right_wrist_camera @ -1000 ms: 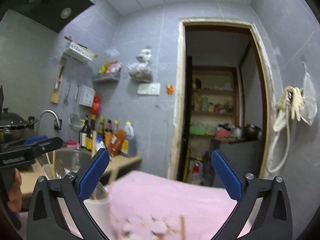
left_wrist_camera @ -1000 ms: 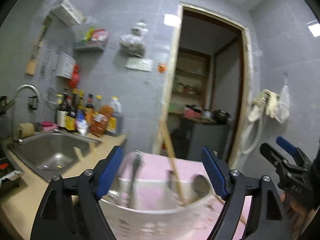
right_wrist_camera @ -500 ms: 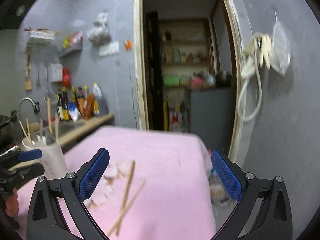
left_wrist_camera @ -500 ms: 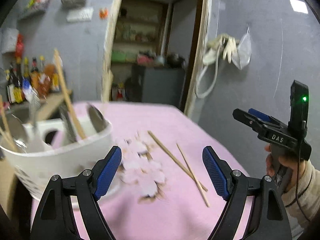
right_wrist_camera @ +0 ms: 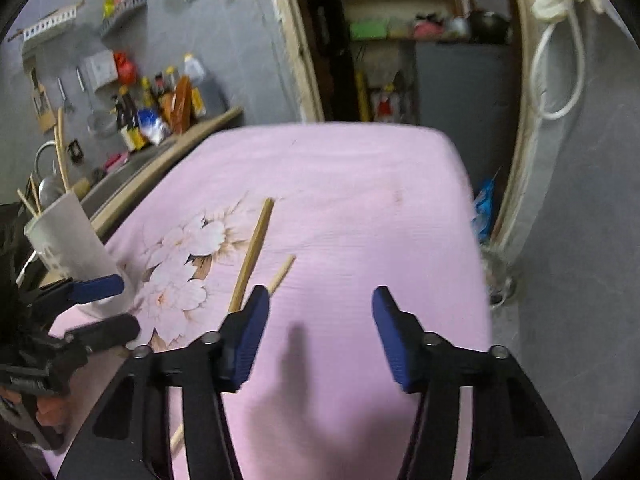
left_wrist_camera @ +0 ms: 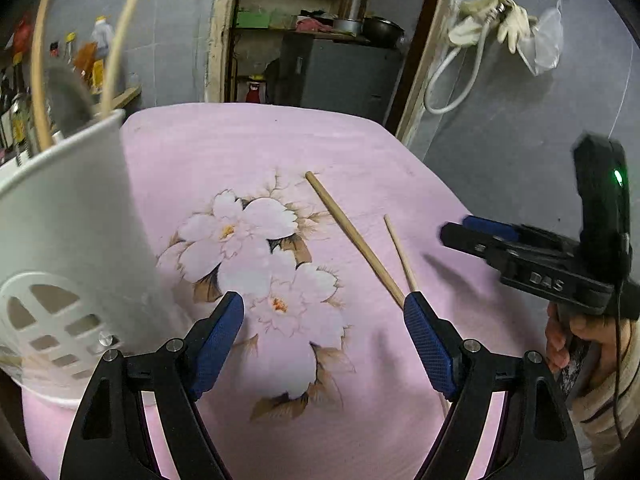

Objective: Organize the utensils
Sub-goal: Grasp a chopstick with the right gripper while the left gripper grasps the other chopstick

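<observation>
Dim indoor light from overhead casts soft shadows on the pink flowered cloth (right_wrist_camera: 360,208); fisheye edges bend, right view motion-blurred.

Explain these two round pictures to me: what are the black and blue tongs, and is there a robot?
There is no robot: a person holds a hand gripper in each hand, with a fisheye camera on each looking along its two fingers. One picture is from the left gripper, the other from the right gripper. Both are open and hold nothing; the right one's fingers have just been closing, with nothing between them. On the pink flowered cloth lie two wooden chopsticks, apart from a white utensil holder that already has utensils in it.
</observation>
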Available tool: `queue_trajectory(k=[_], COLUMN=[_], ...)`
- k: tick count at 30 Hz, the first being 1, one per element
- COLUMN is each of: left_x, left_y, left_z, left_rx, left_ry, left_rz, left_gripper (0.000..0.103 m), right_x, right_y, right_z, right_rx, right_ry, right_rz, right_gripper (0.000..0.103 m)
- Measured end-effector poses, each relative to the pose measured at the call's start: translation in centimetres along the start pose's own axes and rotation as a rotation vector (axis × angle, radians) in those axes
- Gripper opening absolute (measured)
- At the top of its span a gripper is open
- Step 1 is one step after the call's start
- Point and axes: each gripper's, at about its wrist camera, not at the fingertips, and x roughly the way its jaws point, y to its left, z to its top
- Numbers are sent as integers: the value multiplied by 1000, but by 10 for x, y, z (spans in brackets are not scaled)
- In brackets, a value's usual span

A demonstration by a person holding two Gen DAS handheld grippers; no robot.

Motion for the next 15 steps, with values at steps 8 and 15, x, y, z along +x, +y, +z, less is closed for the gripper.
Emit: queue_trajectory(k=[8,15], left_x=[14,21], left_y=[1,2], left_z=[-1,5], left_rx=[18,8], left_ry=[43,57], left_rz=[-15,-28], left_gripper=[55,48], right_x=[39,50], right_y=[13,16], right_z=[17,17], right_rx=[-48,-108], right_ry=[131,177], right_rz=[74,62], right_gripper=[33,11])
